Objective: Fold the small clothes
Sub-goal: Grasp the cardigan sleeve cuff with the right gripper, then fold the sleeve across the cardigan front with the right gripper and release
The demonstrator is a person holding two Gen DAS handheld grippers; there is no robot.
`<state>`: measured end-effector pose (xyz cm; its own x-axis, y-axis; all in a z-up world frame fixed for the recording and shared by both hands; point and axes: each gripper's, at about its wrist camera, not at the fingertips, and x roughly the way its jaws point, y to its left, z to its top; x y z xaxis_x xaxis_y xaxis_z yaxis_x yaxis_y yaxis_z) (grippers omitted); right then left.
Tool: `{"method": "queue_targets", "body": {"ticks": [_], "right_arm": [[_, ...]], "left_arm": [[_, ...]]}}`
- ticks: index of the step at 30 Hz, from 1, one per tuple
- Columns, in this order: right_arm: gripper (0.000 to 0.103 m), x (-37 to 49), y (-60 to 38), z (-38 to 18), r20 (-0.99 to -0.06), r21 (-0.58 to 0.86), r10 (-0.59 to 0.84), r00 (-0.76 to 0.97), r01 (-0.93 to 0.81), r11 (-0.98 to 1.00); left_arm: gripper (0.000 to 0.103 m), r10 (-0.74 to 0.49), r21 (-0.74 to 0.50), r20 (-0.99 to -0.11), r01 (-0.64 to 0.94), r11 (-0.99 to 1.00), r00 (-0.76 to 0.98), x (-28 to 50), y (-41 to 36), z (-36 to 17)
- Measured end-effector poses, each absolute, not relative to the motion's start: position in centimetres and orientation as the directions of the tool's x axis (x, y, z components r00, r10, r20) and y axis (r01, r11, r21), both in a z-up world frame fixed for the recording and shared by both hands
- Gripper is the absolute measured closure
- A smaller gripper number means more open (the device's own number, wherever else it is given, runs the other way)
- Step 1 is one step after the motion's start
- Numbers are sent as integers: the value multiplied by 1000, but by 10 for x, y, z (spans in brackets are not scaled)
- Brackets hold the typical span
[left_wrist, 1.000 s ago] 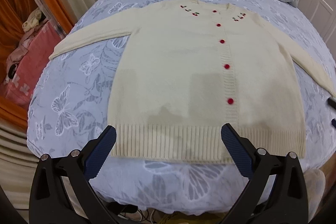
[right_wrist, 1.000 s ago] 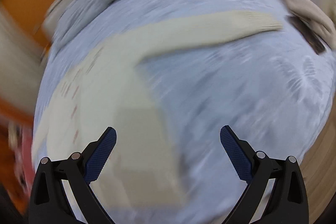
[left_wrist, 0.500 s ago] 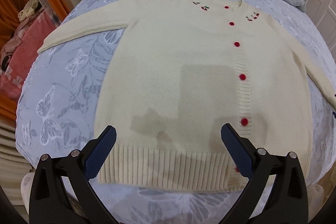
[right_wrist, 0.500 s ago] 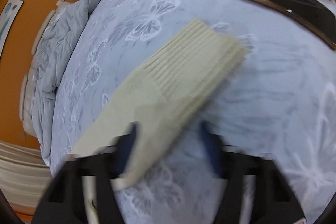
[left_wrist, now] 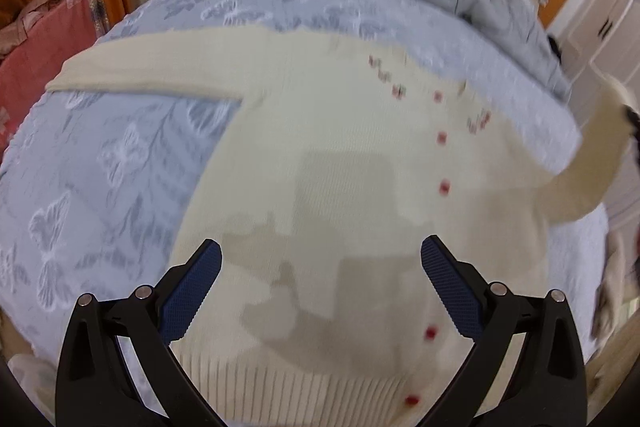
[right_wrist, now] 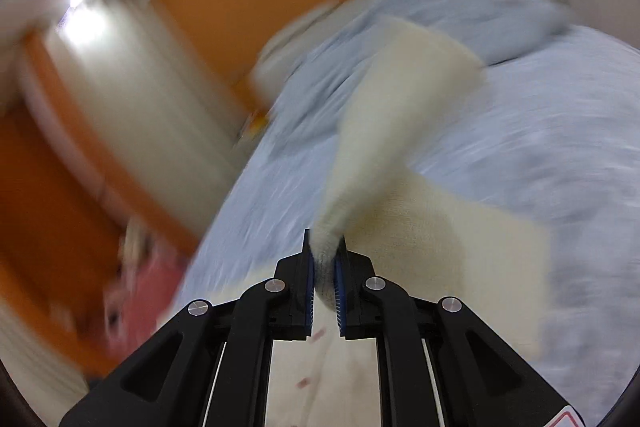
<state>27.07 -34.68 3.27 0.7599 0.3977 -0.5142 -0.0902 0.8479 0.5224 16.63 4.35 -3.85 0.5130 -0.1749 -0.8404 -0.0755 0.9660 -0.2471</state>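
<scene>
Right now the left tongs (left_wrist: 320, 263) hang with their blue pads spread wide apart above the lower front of the cream cardigan (left_wrist: 340, 195), which lies flat on the blue butterfly bedspread (left_wrist: 100, 163) ahead of them. Meanwhile the right tongs (right_wrist: 324, 277) are clamped on one sleeve (right_wrist: 396, 99), which rises ahead of their pads off the bed, the view blurred.

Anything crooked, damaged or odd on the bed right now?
Nothing damaged. The cream knitted cardigan with red buttons lies flat on the blue butterfly bedspread, except its one sleeve, lifted because the right gripper is shut on its cuff. The left gripper hovers open.
</scene>
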Motion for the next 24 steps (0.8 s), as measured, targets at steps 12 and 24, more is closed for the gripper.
{"method": "queue_targets", "body": {"ticks": [12,24], "right_arm": [[40,253,-276,-88,-739,414,349,576,-20,910],[39,213,-408,-131,-725,567,278,631,317,760]], "left_arm": [[5,-425,-518,-811,-155,841,403,288,36,-93],[91,-573,-653,-753,-256,713,324,330,6,-130]]}}
